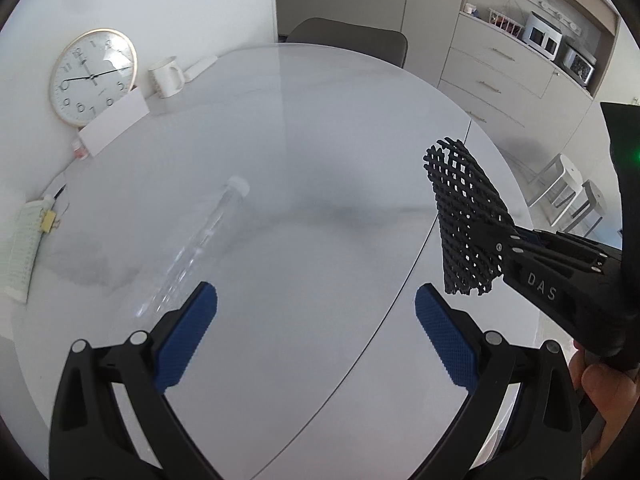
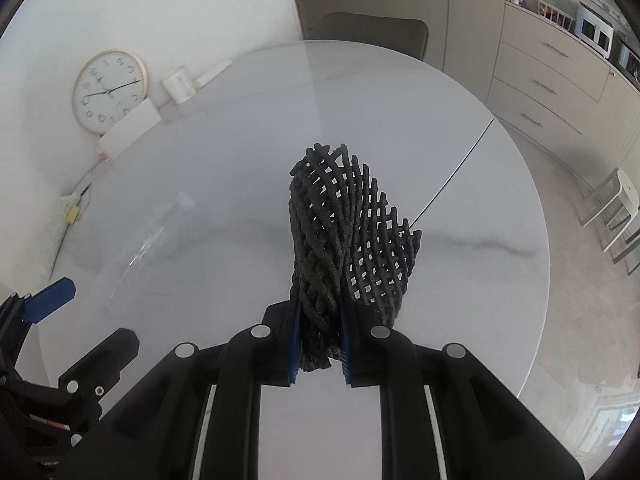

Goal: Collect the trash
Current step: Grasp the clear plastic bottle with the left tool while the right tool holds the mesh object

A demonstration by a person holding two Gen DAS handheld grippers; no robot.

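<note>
Right gripper [image 2: 320, 344] clamped on a black foam mesh sleeve [image 2: 348, 232], lifted clear of the round white table [image 2: 480, 280]; lower end of the mesh pinched between the blue pads and hidden there. Left gripper [image 1: 316, 332] wide apart, holding nothing, hovering above the tabletop. Only part of a hand [image 1: 604, 384] seen at the right edge, cut off by the lens rim.

Hard to make out: a clear plastic bottle [image 1: 200, 240] with a white cap, lying on the table to the left, nearly invisible against the pale surface. Blurred small items at the far left edge, too unclear to name.

Leaning against the far-left wall, a wall clock [image 1: 93, 76], a white box [image 1: 114, 126] before it, a white mug [image 1: 167, 77] beside. Beyond the table, a grey chair [image 1: 348, 38]; at far right, beige drawers [image 1: 500, 76] and white stools [image 1: 568, 188].
</note>
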